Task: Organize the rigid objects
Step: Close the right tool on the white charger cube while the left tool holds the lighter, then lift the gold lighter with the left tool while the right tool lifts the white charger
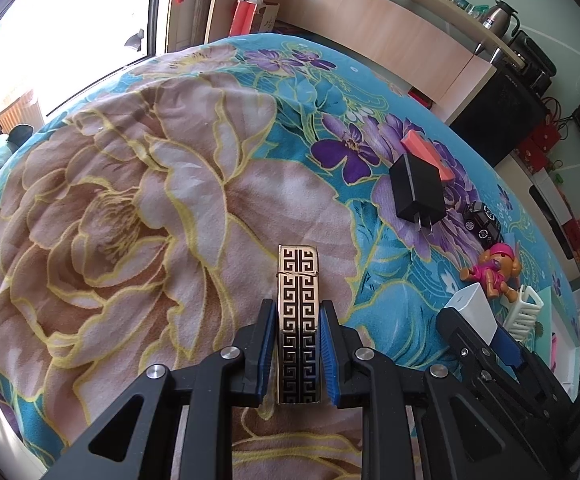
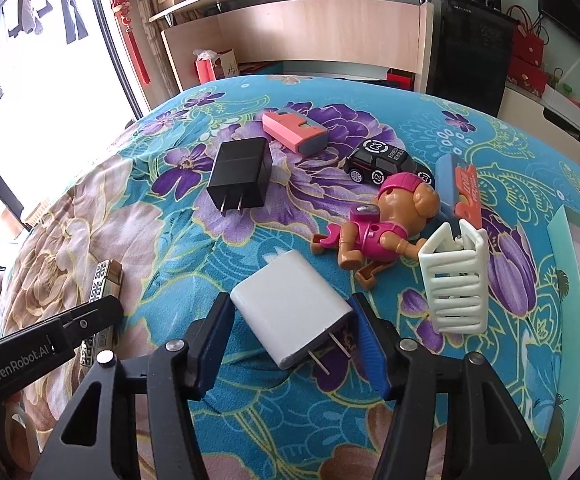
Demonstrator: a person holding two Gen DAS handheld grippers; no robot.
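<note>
The white charger (image 2: 290, 312) lies on the floral blanket (image 2: 249, 88) between the 2 fingers of the right gripper (image 2: 292, 344), its long axis skewed to the finger line, prongs toward the right pad. The jaws stand at medium width, not clearly pressing. Right gripper pitches steeply downward. The left gripper (image 1: 294, 352) clamps the gold patterned lighter (image 1: 298, 320) lengthwise.

Blanket (image 2: 290, 420): turquoise, printed with beige peonies outlined in yellow and purple flowers. Lighter (image 1: 298, 328): gold with black Greek-key pattern. One charger (image 2: 241, 174) black, one charger (image 2: 290, 316) white. Toy car (image 2: 386, 162) black with white markings. Toy dog (image 2: 386, 224) tan in magenta outfit. Small basket (image 2: 456, 280) off-white. Claw pads (image 1: 326, 356) blue
</note>
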